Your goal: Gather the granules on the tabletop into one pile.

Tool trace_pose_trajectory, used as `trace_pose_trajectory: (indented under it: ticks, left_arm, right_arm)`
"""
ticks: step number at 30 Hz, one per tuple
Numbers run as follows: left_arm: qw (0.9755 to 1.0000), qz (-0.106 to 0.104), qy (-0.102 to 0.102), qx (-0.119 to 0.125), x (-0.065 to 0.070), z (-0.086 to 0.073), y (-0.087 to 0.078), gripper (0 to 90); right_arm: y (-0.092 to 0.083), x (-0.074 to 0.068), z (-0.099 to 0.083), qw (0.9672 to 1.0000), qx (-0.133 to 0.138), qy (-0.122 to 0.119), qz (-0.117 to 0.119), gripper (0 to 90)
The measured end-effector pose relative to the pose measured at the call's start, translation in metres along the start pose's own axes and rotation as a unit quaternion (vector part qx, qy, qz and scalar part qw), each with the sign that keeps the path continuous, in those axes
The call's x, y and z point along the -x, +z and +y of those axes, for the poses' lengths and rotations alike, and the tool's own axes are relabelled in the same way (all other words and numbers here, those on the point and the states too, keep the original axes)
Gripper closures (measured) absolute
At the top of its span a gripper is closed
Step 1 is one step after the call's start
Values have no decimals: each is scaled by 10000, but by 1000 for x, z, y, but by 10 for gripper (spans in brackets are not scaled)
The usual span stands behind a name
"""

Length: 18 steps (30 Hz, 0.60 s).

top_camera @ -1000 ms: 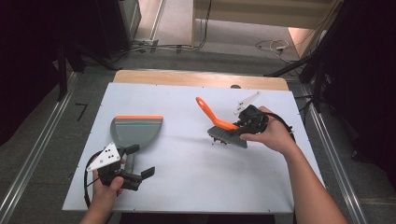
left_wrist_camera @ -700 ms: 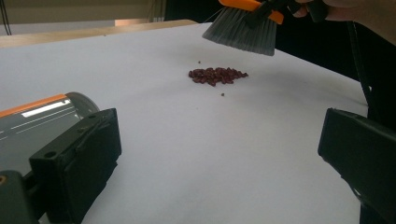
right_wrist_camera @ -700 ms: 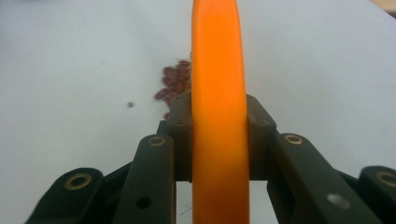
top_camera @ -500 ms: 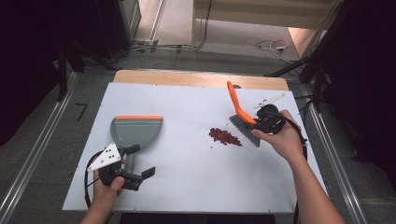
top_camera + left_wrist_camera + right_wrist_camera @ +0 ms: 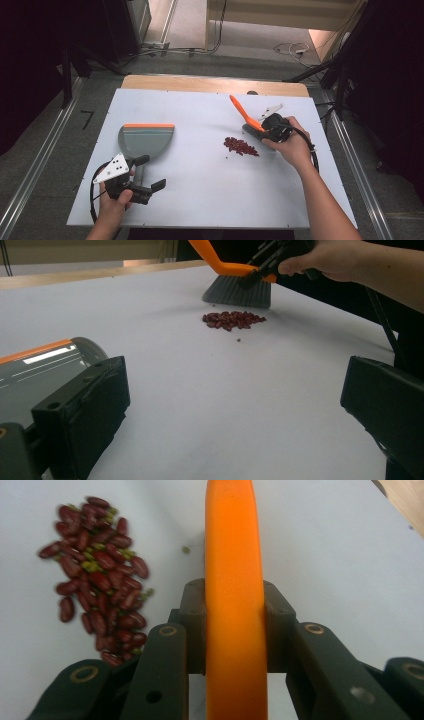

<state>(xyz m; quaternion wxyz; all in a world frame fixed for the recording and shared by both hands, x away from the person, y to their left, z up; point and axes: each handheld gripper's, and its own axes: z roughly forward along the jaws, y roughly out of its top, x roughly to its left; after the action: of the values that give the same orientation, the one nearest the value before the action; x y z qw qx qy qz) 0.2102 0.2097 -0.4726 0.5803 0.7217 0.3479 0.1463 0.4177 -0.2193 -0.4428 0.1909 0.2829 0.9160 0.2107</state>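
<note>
Right now the beans (image 5: 241,146) lie in a loose heap on the tabletop (image 5: 210,200), toward its right edge and well apart from the dustpan (image 5: 146,140) near the left edge. The brush (image 5: 248,121) stands just beyond the heap, its orange handle clamped in the right gripper (image 5: 274,129), whose jaws are tight on it. The left gripper (image 5: 134,181) holds its jaws wide beside the dustpan's handle, gripping nothing. Likely risk: a fast sweep would scatter beans, and the unheld dustpan would slide away.
</note>
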Motion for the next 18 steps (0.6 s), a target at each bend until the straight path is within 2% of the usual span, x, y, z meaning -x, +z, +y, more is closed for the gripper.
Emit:
trace_pose_trajectory:
  ticks: [5,8,12,18]
  left_arm:
    - [10000,-4,18,1,1,1,1,5]
    - [10000,-18,31,-7,2,1,2,5]
    - [10000,-26,47,-26,3,1,3,5]
    - [10000,-13,31,-35,2,1,3,5]
  right_arm:
    - [-1,-8,-1,9998,-32,-194,90,685]
    - [-2,-13,-1,9999,-55,-105,82,685]
    - [-2,-18,-1,9997,-46,-217,47,684]
    - [-4,-23,-3,9998,3,-140,110,684]
